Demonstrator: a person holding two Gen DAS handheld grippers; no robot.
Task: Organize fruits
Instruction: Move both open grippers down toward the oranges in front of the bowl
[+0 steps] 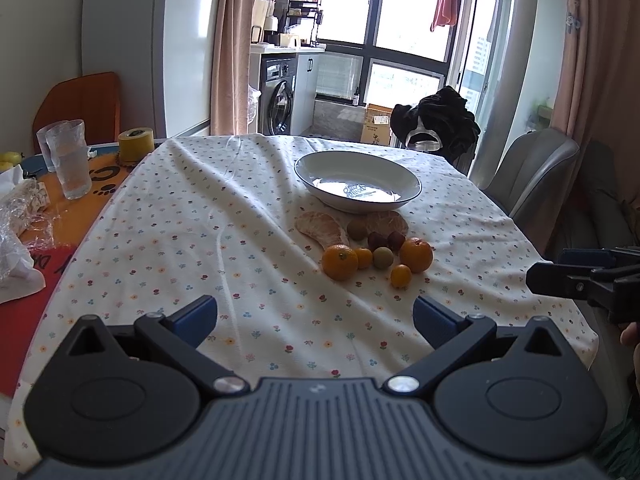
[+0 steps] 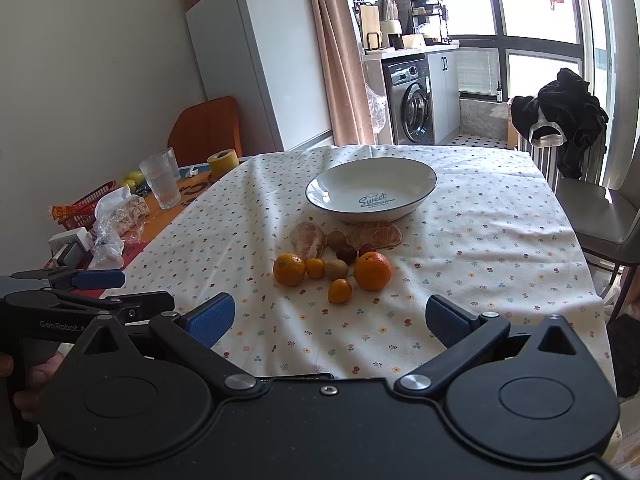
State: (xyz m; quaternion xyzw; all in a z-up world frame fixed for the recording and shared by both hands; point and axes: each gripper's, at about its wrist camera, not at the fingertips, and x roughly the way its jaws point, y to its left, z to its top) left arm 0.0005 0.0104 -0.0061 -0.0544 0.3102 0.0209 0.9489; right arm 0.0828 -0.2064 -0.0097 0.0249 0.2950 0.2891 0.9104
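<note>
Left gripper (image 1: 315, 312) and right gripper (image 2: 330, 314) both spread wide, holding nothing, "GenRobot" printed on left body. Fruit pile (image 2: 334, 258) ahead on tablecloth (image 2: 480, 240); beyond it bowl (image 2: 372, 178) marked "Sweet".

Two clear glasses (image 2: 162, 182) and yellow tape roll (image 2: 223, 161) at the bench's far left corner, washing machine (image 2: 414, 102) beyond (black clothes (image 2: 568, 114) on a chair).

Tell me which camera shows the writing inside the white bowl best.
The right wrist view. There the bowl is seen from a steeper angle, so its blue "Sweet" lettering reads clearly. In the left wrist view the bowl is flatter and window glare washes over the print, leaving it unreadable.
</note>
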